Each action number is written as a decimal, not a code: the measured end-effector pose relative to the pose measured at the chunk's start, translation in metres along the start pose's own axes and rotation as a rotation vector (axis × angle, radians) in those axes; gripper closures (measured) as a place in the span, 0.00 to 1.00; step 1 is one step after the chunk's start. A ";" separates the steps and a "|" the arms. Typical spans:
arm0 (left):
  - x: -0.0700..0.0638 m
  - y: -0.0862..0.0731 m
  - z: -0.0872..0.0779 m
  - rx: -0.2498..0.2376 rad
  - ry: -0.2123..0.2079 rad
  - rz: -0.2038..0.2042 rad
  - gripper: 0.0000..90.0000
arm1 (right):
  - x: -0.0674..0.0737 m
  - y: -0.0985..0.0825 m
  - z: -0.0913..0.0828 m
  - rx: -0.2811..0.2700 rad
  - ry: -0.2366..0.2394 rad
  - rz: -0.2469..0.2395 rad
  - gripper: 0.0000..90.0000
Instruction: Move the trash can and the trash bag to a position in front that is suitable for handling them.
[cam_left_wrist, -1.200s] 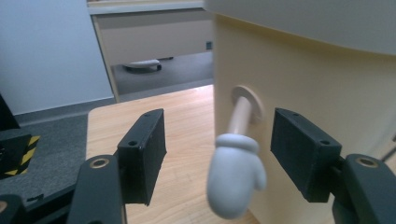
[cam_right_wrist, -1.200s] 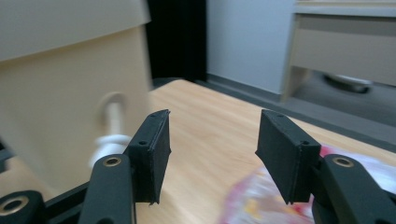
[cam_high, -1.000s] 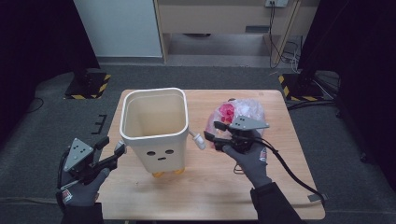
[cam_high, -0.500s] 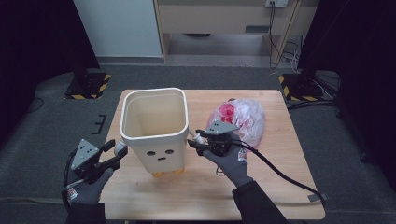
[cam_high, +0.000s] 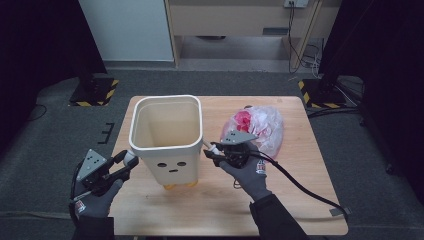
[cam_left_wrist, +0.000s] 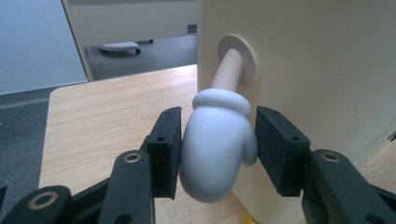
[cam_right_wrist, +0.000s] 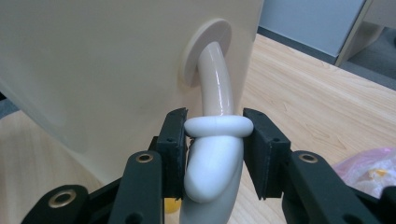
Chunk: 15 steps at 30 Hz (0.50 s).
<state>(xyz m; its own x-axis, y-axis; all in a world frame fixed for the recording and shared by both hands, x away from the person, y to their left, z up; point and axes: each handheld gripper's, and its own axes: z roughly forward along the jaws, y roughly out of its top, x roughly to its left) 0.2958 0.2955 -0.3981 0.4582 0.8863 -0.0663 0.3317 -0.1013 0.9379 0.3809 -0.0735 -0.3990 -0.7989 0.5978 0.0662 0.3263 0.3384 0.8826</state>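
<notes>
A cream bin (cam_high: 167, 135) with a face and two small arms stands upright on the wooden table (cam_high: 300, 200). My left gripper (cam_high: 131, 161) is at the bin's left side. In the left gripper view its jaws (cam_left_wrist: 218, 114) have just been closing, and both pads now touch the grey-white mitten hand (cam_left_wrist: 215, 149) at the end of the bin's left arm. My right gripper (cam_high: 212, 151) is at the bin's right side. Its jaws (cam_right_wrist: 215, 115) have also just been closing and now clamp the white cuff of the other mitten hand (cam_right_wrist: 212, 163).
A clear plastic bag (cam_high: 260, 125) with pink and red contents lies on the table right of the bin, just behind my right hand. My right gripper's cable (cam_high: 300, 187) trails across the table's right front. Dark floor surrounds the table.
My right gripper has moved left from beside the bag to the bin's right arm and closed on its mitten. My left gripper has closed around the left mitten with little travel.
</notes>
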 end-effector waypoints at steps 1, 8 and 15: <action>-0.001 0.000 0.001 -0.001 -0.008 -0.003 0.57 | 0.000 -0.001 -0.003 0.003 0.002 -0.002 0.69; -0.018 0.004 0.016 0.004 -0.058 0.015 0.57 | -0.008 -0.010 -0.027 0.017 -0.023 -0.001 0.69; -0.037 0.008 0.034 0.012 -0.100 0.033 0.57 | -0.019 -0.022 -0.058 0.017 -0.055 0.015 0.69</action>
<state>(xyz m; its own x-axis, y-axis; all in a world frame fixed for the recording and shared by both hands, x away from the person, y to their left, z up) 0.3094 0.2470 -0.4000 0.5491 0.8329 -0.0696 0.3247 -0.1358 0.9360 0.3598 -0.1342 -0.3924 -0.7651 0.6417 0.0536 0.3474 0.3413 0.8734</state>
